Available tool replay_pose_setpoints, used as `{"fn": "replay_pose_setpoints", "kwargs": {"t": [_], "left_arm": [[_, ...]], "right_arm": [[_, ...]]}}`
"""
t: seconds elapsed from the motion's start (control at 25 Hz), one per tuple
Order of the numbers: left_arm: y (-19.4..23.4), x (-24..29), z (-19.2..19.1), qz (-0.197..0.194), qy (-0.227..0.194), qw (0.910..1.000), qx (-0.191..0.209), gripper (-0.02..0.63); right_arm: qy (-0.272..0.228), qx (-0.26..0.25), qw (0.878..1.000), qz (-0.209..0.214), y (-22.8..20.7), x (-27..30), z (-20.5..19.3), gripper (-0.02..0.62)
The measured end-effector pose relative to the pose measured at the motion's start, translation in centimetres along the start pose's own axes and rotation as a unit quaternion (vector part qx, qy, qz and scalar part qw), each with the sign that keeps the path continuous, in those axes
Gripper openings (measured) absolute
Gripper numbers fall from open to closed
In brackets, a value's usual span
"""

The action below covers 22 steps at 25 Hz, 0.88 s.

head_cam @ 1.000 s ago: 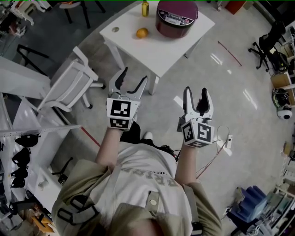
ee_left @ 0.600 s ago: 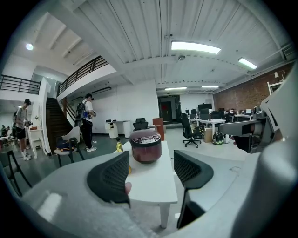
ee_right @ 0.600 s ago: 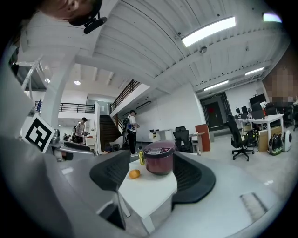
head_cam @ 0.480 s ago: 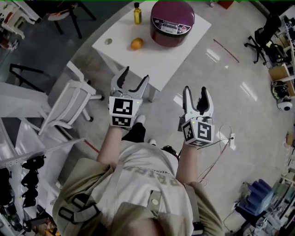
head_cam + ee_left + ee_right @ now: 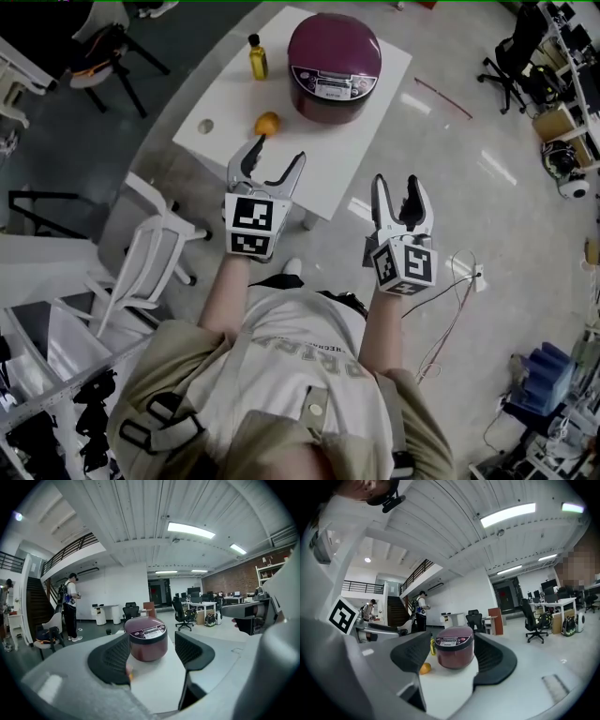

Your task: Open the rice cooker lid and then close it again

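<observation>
So the rice cooker point(image 5: 334, 54) is sitting at the far end of the white surface point(image 5: 375, 112), lid down, control panel facing the person. There's a yellow bottle point(image 5: 257, 58) just off to its left by the far left edge, and an orange point(image 5: 267, 123) closer in along that same left side. Neither claw is on anything. The left claw point(image 5: 277, 152) is released, jaws apart with nothing between the pads, and its tips show over the near edge of the surface right by the orange. The right claw point(image 5: 397, 184) is released and empty too, held out over the floor beside the near corner, well short of the cooker. A white chair point(image 5: 155, 253) stands off to the left.
</observation>
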<state>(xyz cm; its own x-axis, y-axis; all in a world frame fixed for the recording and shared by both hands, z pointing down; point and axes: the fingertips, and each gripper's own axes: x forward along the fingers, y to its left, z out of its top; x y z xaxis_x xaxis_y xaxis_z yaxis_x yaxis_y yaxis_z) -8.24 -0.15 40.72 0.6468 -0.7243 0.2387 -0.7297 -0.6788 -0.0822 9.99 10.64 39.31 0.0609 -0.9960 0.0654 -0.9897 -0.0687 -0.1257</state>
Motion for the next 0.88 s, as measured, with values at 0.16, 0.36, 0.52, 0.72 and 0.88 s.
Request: {"fn": "replay_pose_setpoints", "kwargs": {"t": [0.16, 0.36, 0.52, 0.72, 0.88], "left_arm": [[1.5, 1.7, 0.1, -0.010, -0.004, 0.9999, 0.001, 0.311], [2.2, 2.9, 0.1, -0.020, -0.005, 0.9998, 0.001, 0.311], [2.0, 4.0, -0.1, -0.030, 0.000, 0.9996, 0.000, 0.311], [1.2, 5.9, -0.5, -0.038, 0.014, 0.9992, 0.002, 0.311], [0.6, 7.9, -0.4, -0.034, 0.023, 0.9991, 0.002, 0.311]], "right_arm": [[-0.001, -0.001, 1.000, -0.010, 0.3, 1.7, -0.2, 0.270], [0.002, 0.004, 1.000, -0.016, 0.3, 3.1, -0.5, 0.270], [0.006, 0.013, 1.000, -0.019, -0.2, 3.9, -0.8, 0.270], [0.019, 0.022, 0.999, -0.015, -1.4, 5.1, -1.5, 0.270], [0.035, 0.023, 0.999, -0.005, -2.9, 6.7, -1.6, 0.270]]}}
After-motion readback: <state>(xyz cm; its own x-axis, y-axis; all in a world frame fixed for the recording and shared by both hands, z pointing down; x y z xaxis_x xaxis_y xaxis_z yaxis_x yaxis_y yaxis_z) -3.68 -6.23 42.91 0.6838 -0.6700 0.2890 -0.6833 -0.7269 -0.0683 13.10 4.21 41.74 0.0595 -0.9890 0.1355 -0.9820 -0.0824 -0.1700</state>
